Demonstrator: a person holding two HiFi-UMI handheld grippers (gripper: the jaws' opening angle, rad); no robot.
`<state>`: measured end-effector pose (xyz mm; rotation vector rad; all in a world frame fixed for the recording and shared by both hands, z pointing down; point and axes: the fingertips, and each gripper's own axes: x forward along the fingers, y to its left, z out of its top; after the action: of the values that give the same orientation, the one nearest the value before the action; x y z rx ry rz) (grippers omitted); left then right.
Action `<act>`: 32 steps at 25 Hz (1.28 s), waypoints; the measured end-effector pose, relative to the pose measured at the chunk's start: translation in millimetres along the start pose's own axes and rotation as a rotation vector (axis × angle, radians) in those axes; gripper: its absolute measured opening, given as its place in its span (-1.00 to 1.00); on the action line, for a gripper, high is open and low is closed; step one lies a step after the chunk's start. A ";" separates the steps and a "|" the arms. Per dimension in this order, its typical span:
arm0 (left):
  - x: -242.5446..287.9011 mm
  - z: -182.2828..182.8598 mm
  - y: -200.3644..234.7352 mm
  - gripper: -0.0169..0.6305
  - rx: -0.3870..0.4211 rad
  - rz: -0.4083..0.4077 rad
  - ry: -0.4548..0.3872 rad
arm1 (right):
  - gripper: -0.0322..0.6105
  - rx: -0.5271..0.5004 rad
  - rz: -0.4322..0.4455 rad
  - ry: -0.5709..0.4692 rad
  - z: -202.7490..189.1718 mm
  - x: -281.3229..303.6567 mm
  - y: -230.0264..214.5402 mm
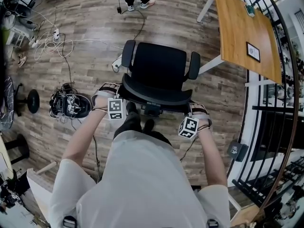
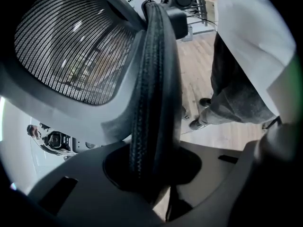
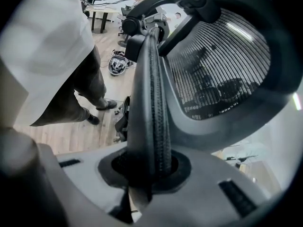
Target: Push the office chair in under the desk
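Note:
The black office chair (image 1: 158, 70) stands on the wood floor, its seat facing away from me toward the far side. The wooden desk (image 1: 242, 30) lies to its upper right, apart from the chair. My left gripper (image 1: 116, 95) clamps the left end of the backrest's top rim, and my right gripper (image 1: 191, 110) clamps the right end. In the left gripper view the padded backrest rim (image 2: 154, 79) runs straight down between the jaws of the left gripper (image 2: 151, 174), beside the mesh back (image 2: 71, 46). The right gripper (image 3: 149, 174) holds the rim (image 3: 151, 93) the same way.
Cables and power strips (image 1: 52, 39) sprawl across the floor at left, near a round black device (image 1: 71, 104) and a low stool (image 1: 29, 101). Another person's feet (image 1: 140, 4) stand beyond the chair. A black railing (image 1: 278, 127) borders the right side. My own legs (image 1: 137, 122) are just behind the chair.

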<state>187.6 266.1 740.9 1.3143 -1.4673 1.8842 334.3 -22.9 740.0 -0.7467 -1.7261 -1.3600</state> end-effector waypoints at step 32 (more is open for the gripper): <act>136.4 -56.6 235.7 -0.70 0.085 0.027 -0.081 | -0.72 0.122 -0.032 0.068 12.2 119.9 -213.5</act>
<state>-83.2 202.9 735.5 1.4317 -1.4656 1.9514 93.2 -67.3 735.8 -0.6006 -1.7568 -1.2743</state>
